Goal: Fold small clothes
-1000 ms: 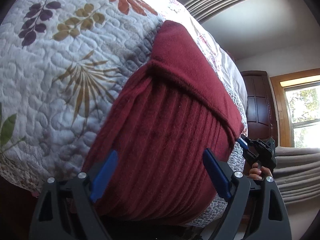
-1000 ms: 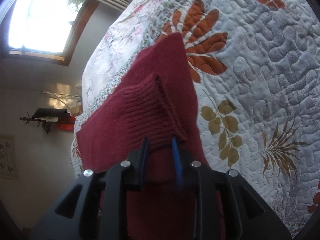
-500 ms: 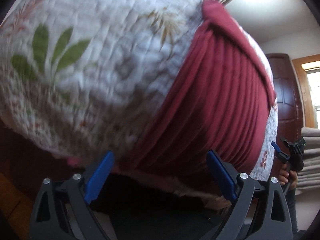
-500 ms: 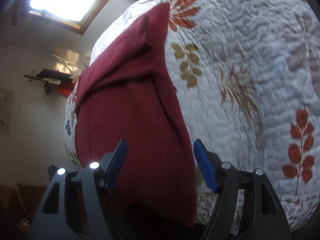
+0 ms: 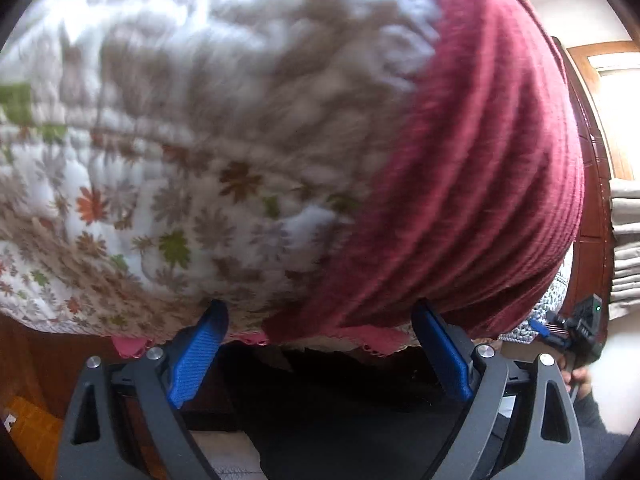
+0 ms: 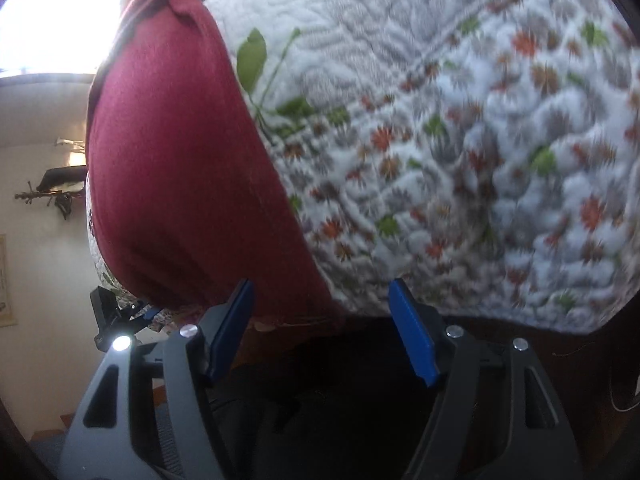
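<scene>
With the jaws of my left gripper [image 5: 320,354] and right gripper [image 6: 322,330] both spread wide and holding nothing, I hover at the edge of the bed, where a dark red sweater [image 5: 472,184] lies folded on the floral quilt [image 5: 192,128].

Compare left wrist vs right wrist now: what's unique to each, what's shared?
Left wrist only: dark wooden door, folded beige fabric, and the right gripper in a hand.

Right wrist only: bright window, wall shelf, and the left gripper.

Both: maroon knit garment on the floral quilt, with each camera's own blue fingers spread and empty.
</scene>
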`<state>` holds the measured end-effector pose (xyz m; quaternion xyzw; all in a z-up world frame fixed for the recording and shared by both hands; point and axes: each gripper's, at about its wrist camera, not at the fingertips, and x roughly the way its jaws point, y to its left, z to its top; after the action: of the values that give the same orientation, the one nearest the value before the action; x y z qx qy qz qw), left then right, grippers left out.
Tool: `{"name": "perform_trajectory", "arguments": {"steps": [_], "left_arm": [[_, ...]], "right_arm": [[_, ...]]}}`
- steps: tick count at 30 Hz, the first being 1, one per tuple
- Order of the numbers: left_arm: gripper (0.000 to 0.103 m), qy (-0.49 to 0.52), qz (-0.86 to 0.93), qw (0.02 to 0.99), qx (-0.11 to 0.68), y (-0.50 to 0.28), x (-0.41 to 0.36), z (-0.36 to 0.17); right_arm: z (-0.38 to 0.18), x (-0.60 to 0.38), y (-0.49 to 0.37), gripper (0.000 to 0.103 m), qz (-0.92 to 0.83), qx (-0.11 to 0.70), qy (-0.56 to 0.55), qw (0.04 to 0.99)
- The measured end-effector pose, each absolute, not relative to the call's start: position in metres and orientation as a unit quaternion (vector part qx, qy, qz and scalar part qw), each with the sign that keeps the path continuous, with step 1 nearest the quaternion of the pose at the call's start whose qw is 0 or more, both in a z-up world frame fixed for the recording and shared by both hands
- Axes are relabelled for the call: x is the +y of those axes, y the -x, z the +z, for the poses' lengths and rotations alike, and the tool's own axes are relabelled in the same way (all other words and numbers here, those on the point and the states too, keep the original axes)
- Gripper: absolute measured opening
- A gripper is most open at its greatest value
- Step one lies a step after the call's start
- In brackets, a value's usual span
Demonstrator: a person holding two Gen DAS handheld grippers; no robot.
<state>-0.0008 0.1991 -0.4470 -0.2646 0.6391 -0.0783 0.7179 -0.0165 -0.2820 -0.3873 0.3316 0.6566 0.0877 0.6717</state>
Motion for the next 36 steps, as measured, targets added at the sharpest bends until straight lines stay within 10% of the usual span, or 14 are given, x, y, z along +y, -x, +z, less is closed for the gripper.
{"name": "perform_trajectory", "arguments": {"steps": [3,10,19,24,33,36], "left_arm": [[0.060,0.271,-0.095,0.710,0.643,-0.002,0.203,-0.448],[0.032,0.271,-0.115,0.705,0.645,-0.011,0.199,-0.442],[0.039,0.294,-0.100,0.704,0.639,-0.018,0.202,-0.457],[0.032,0.292,-0.102,0.703,0.641,-0.016,0.199,-0.461],[0.032,0.316,-0.092,0.692,0.643,-0.013,0.208,-0.466],[0.007,0.317,-0.105,0.684,0.649,-0.008,0.203,-0.464]], "right_arm": [[-0.393,-0.270,0.020,0.071,0.091,0.657,-0.334,0.669],[-0.419,-0.231,0.004,0.072,0.118,0.675,-0.322,0.653],[-0.426,-0.212,-0.001,0.072,0.130,0.684,-0.306,0.649],[-0.422,-0.210,0.003,0.041,0.165,0.685,-0.317,0.635],[-0.422,-0.199,-0.002,0.048,0.157,0.684,-0.337,0.627],[-0.415,-0.189,0.002,0.018,0.162,0.686,-0.349,0.618]]}}
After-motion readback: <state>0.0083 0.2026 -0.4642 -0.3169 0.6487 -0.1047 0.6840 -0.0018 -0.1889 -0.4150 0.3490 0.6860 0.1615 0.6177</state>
